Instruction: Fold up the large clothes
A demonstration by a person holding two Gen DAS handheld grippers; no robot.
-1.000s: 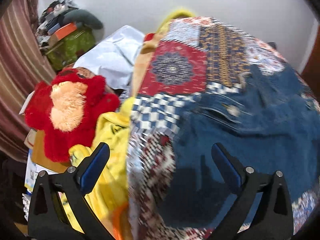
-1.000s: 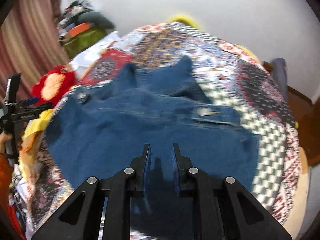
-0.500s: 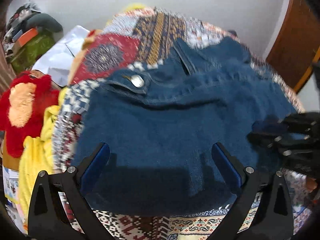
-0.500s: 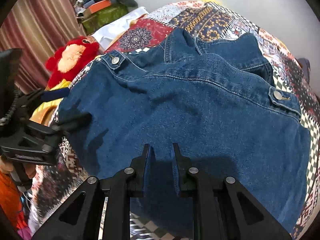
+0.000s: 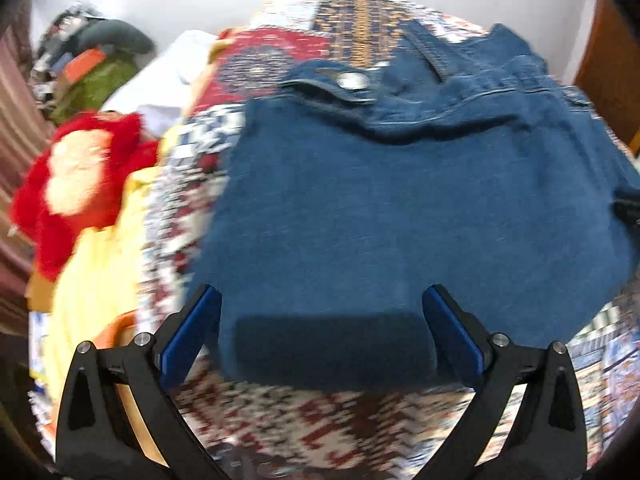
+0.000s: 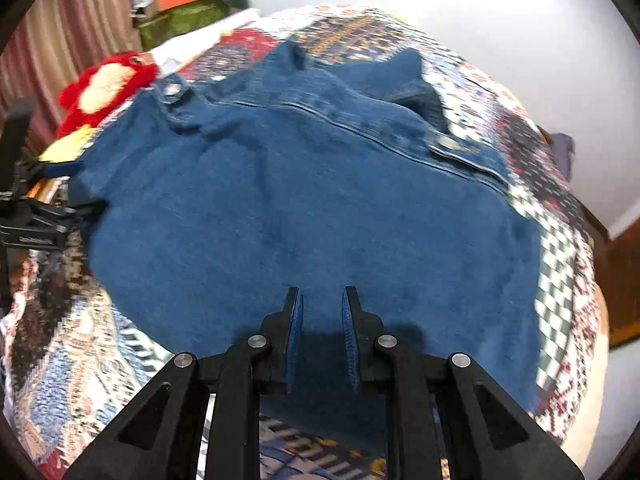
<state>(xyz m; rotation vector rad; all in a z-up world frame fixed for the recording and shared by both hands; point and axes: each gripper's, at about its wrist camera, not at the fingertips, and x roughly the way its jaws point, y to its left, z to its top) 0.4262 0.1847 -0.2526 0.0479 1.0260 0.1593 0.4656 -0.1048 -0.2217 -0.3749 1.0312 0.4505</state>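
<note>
- Denim is filling most of the left wrist view: a blue denim jacket [image 5: 400, 216] is lying spread on a bed under a patchwork bedspread [image 5: 280, 420], with a metal button [image 5: 351, 80] showing on a flap near its far edge.
- The left gripper [image 5: 320, 332] is hovering with its jaws standing wide apart, released and gripping nothing; the jacket's near hem is lying in the gap between the blue pads [image 5: 192, 336] without being pressed.
- A red plush toy [image 5: 80, 184] is sitting at the left of the bed, beside yellow fabric [image 5: 96, 280], and a white sheet [image 5: 160, 80] is lying further back.
- A pile of clutter with a green bag [image 5: 96, 88] is standing in the far left corner by a striped curtain [image 5: 16, 120]; the whole view is blurring.
- In the right wrist view the denim jacket [image 6: 320, 208] is lying flat across the bedspread [image 6: 560, 240], its collar end pointing toward the far wall and a second button [image 6: 448, 143] showing on the right flap.
- The right gripper [image 6: 322, 308] is sitting over the jacket's near edge with its jaws drawn close together, a narrow slit between the pads; denim is showing through that slit, but whether it is pinching the cloth cannot be told.
- The left gripper [image 6: 80, 208] is reaching in at the left edge, just at the jacket's left side.
- The red plush toy [image 6: 104, 88] is lying beyond it, near the curtain [image 6: 60, 40].
</note>
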